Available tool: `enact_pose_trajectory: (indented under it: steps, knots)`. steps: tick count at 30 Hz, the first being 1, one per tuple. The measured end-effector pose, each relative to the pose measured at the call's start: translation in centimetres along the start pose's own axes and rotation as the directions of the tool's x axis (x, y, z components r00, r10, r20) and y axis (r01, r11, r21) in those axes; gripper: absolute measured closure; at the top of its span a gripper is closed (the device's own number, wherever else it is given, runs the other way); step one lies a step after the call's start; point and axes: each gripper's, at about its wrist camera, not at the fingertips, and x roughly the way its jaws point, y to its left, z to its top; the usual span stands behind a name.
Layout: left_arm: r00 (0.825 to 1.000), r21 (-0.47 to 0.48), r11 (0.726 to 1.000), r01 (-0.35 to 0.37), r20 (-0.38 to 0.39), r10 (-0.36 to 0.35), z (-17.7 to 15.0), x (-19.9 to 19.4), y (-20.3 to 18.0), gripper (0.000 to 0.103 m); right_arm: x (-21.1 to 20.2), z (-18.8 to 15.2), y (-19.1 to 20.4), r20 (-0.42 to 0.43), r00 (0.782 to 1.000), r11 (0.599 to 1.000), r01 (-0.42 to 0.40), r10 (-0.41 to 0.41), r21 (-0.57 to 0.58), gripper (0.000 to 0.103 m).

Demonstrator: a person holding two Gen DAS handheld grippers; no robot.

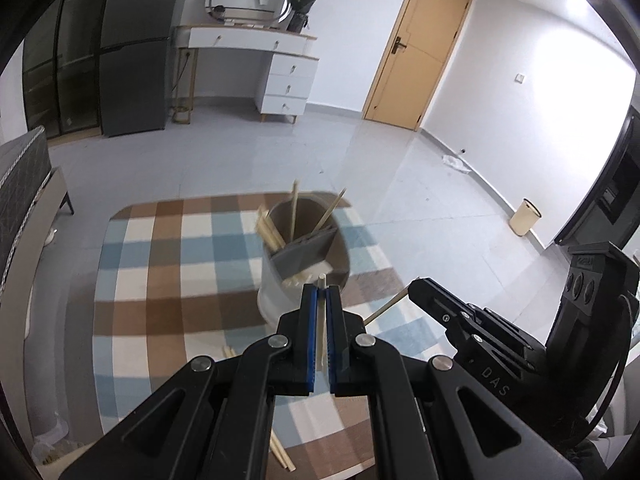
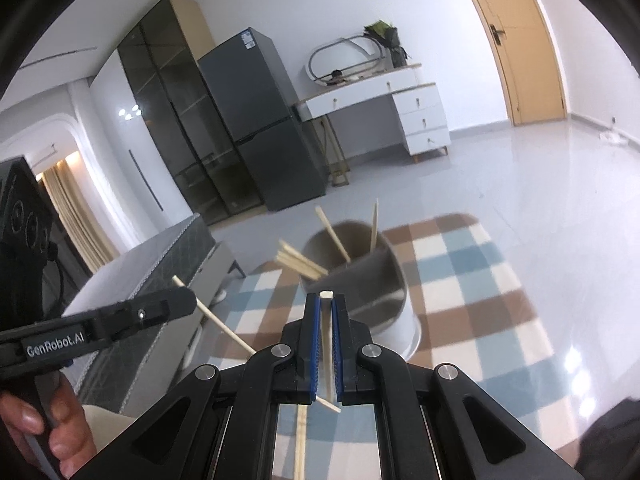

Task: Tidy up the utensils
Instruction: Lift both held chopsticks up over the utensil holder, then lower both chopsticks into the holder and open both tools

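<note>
A white utensil holder point(image 1: 276, 280) with a grey divider stands on the checked tablecloth point(image 1: 168, 280), with several pale wooden chopsticks point(image 1: 269, 233) leaning in it. My left gripper point(image 1: 321, 289) is shut on a chopstick point(image 1: 321, 320), just in front of the holder's near rim. My right gripper point(image 2: 326, 298) is shut on a chopstick point(image 2: 327, 344), close to the holder point(image 2: 384, 300). In the left wrist view the right gripper point(image 1: 416, 288) shows at the right with its chopstick point(image 1: 386, 307). In the right wrist view the left gripper point(image 2: 188, 300) shows at the left with its chopstick point(image 2: 224, 324).
Loose chopsticks point(image 1: 282, 454) lie on the tablecloth under my left gripper, and more point(image 2: 300, 440) under my right. A grey bed point(image 2: 160, 264) is left of the table. A fridge point(image 2: 260, 120), white dresser point(image 1: 280, 68), wooden door point(image 1: 416, 48) and bin point(image 1: 525, 222) stand farther off.
</note>
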Motion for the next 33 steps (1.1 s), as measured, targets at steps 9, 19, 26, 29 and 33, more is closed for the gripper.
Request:
enact_pose_trajectory:
  steps: [9,19,26,29,33]
  knots:
    - [0.997,0.007,1.0,0.03,0.073,-0.031,6.0,-1.0,-0.9,0.103,-1.0,8.0,1.3,0.063,0.998,0.996,0.019,-0.013,-0.085,0.098]
    - [0.993,0.047,0.999,0.022,0.112,-0.028,10.4,1.0,-0.3,0.103,2.3,14.1,2.6,0.078,0.997,0.989,0.021,-0.009,-0.149,0.098]
    - [0.995,0.068,0.998,-0.002,0.095,-0.004,11.4,3.5,1.7,0.103,6.4,14.2,2.0,0.044,0.999,0.982,0.038,-0.03,-0.182,0.098]
    - [0.997,0.079,0.997,-0.012,0.08,0.005,11.3,4.7,2.3,0.103,8.0,13.7,1.3,0.023,0.999,0.982,0.043,-0.04,-0.182,0.098]
    - [0.999,0.102,0.995,-0.019,0.047,0.015,10.3,6.3,2.6,0.103,9.7,12.9,0.6,-0.005,0.999,0.982,0.039,-0.04,-0.183,0.098]
